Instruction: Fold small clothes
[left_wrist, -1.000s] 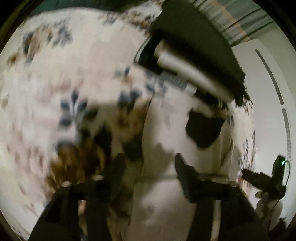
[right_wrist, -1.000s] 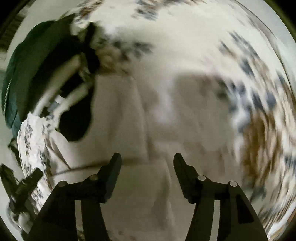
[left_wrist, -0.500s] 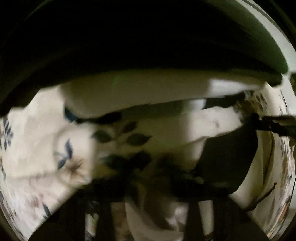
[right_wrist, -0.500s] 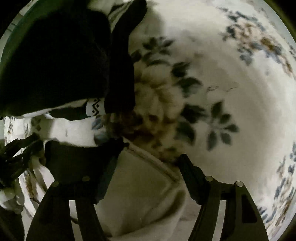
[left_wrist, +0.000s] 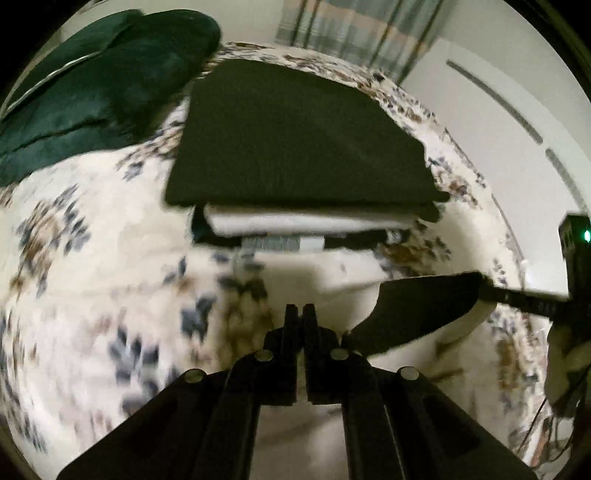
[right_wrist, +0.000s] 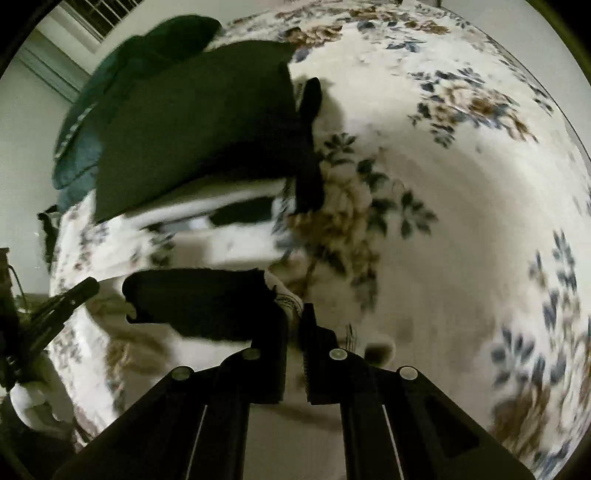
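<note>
Both tools, left tool (left_wrist: 300, 314) and right tool (right_wrist: 294, 314), are clenched on the cream-and-black garment (right_wrist: 207, 306), just before the folded stack (left_wrist: 295, 147).

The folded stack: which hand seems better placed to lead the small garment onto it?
Probably left. The left tongs and right tongs are both shut on the garment, but the folded stack lies straight ahead of the left ones and off to one side of the right ones.

Both claws (left_wrist: 300, 314) (right_wrist: 295, 314) clamped tight.
</note>
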